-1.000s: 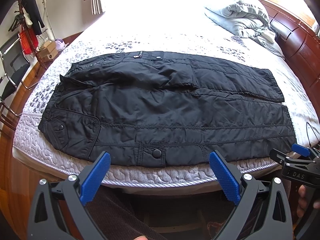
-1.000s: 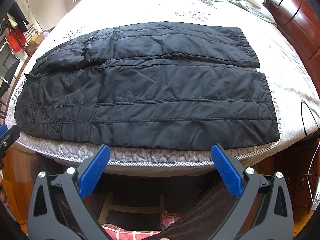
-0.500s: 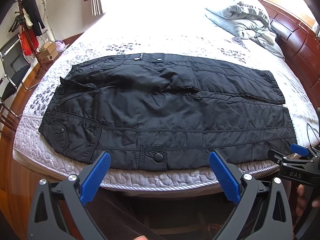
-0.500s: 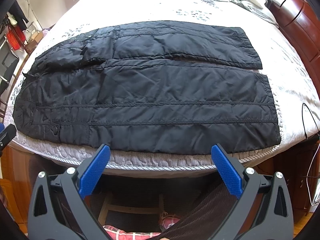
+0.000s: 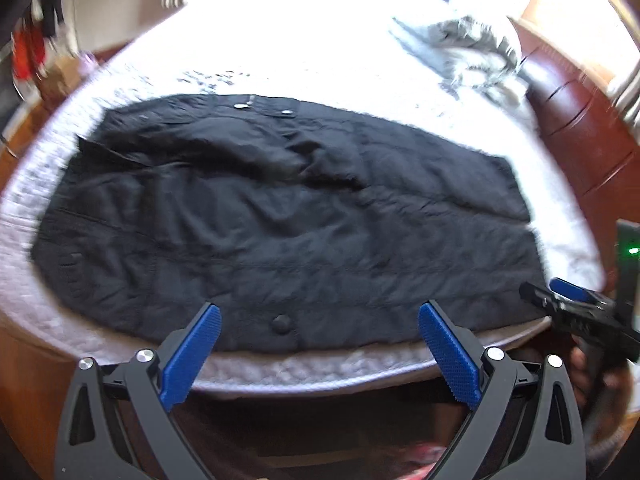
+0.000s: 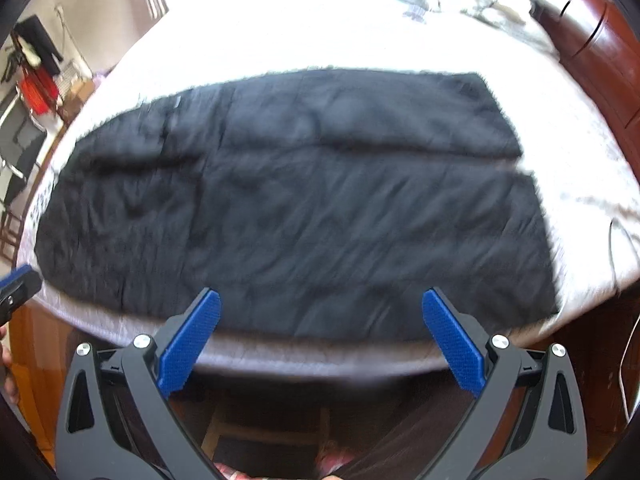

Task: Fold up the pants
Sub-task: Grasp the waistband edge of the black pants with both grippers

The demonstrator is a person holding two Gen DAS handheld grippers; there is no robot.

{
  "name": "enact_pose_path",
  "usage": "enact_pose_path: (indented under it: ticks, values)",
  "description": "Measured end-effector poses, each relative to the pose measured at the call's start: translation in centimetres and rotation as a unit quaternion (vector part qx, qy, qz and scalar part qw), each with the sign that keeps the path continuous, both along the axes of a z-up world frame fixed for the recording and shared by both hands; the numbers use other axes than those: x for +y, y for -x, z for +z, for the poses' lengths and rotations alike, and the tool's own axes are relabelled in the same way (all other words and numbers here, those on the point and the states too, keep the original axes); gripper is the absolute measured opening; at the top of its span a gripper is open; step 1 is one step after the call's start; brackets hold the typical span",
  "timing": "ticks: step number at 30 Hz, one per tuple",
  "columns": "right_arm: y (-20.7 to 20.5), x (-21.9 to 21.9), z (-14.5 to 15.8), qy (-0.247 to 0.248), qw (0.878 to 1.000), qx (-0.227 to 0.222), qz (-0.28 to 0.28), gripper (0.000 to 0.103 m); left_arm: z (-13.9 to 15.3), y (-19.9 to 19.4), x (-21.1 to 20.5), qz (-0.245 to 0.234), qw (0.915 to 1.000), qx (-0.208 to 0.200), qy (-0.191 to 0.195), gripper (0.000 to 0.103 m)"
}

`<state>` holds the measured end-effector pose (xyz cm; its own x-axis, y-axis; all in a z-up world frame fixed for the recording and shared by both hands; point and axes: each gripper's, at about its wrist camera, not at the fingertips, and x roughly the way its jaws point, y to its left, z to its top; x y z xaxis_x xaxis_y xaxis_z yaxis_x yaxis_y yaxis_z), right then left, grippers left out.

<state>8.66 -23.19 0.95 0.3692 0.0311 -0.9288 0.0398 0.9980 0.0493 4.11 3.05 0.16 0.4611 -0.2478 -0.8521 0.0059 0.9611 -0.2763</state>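
Black quilted pants [image 5: 280, 216] lie flat across the bed, waist to the left and leg cuffs to the right; they also show in the right wrist view [image 6: 304, 208]. My left gripper [image 5: 320, 316] is open and empty, its tips just over the pants' near edge by a snap button [image 5: 281, 323]. My right gripper [image 6: 320, 304] is open and empty over the near leg's edge. The right gripper also shows in the left wrist view [image 5: 576, 304], and the left gripper's tip shows in the right wrist view [image 6: 16, 284].
The white patterned bed [image 5: 320, 60] carries a grey heap of bedding [image 5: 472, 44] at the far right. A dark wooden bed frame [image 5: 580, 128] runs along the right. A clothes rack and chair [image 6: 28, 92] stand at the left.
Both grippers have moved forward toward the pants' near edge, and both views are now motion-blurred. The pants lie as before.
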Motion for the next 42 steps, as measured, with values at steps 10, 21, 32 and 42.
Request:
enact_pose_path:
  ticks: [10,21,32,42]
  values:
    - [-15.8,-14.7,2.8,0.058,0.994,-0.053,-0.076,0.101,-0.4,-12.7,14.7,0.120,0.9922,0.005,-0.034,0.100]
    - [-29.5,-21.6,-8.2,0.046,0.994,0.049,-0.087,0.101,-6.1,-24.1,25.8,0.153,0.9791,0.090,-0.099,0.100]
    - [-32.6,-22.8,-14.0,0.002,0.992,0.101,-0.076,0.101,-10.8,-29.2,30.6,0.167,0.9701,0.162,-0.068,0.100]
    - [-32.6,-21.6,-16.2,0.031,0.993,0.092,-0.066,0.091,-13.2,-31.4,29.9,0.150,0.9703,0.176,-0.073,0.083]
